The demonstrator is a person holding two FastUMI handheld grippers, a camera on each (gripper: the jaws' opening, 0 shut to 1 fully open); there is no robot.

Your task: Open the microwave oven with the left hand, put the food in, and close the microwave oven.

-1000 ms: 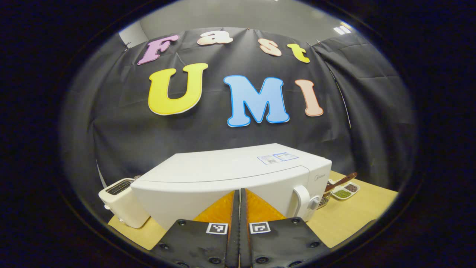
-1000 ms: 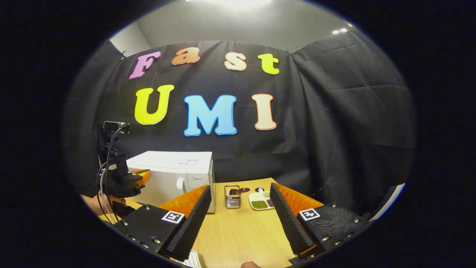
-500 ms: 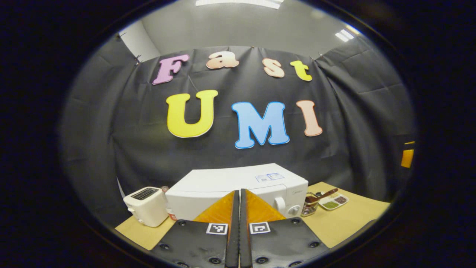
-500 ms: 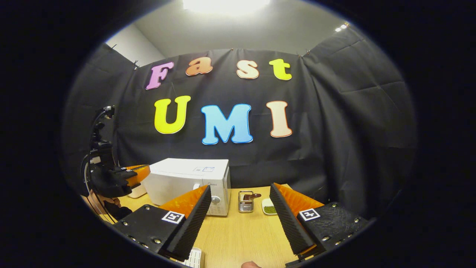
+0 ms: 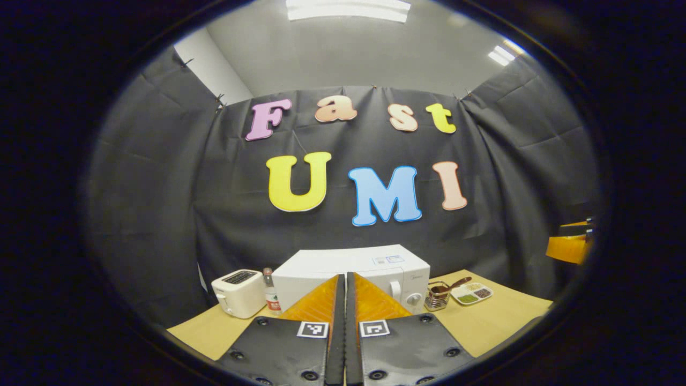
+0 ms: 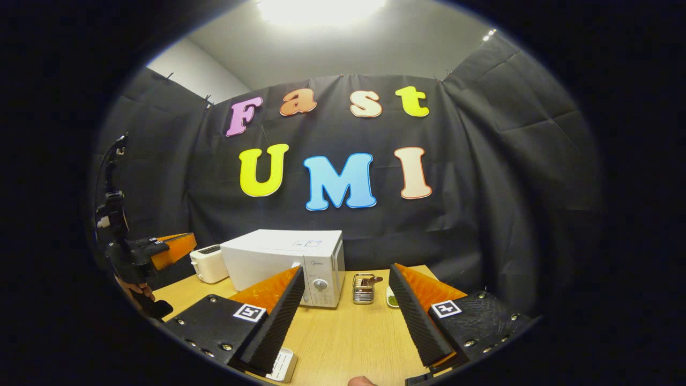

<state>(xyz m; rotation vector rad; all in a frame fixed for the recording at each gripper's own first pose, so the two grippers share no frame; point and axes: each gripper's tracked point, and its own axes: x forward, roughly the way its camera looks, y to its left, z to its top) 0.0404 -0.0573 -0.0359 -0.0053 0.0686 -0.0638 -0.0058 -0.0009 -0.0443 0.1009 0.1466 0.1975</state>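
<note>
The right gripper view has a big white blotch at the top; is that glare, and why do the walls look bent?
Right gripper view: a ceiling light blows out to pure white, yet the microwave and table stay evenly lit and sharp. Left gripper view: the light keeps its strip shape, less washed out. Both views: the fisheye lens bows the cloth wall and table edges.

Sticker on top of white box-shaped microwave oven: printed, blue-edged, too small to read.
Mark on microwave oven front, upper right corner: faint grey, illegible.
Control panel: dial and buttons, captions illegible in the right gripper view.
Small clear bottle beside cream toaster: red label, unreadable.
Left gripper, right gripper: square black-and-white coded tags, no letters or numbers.
</note>
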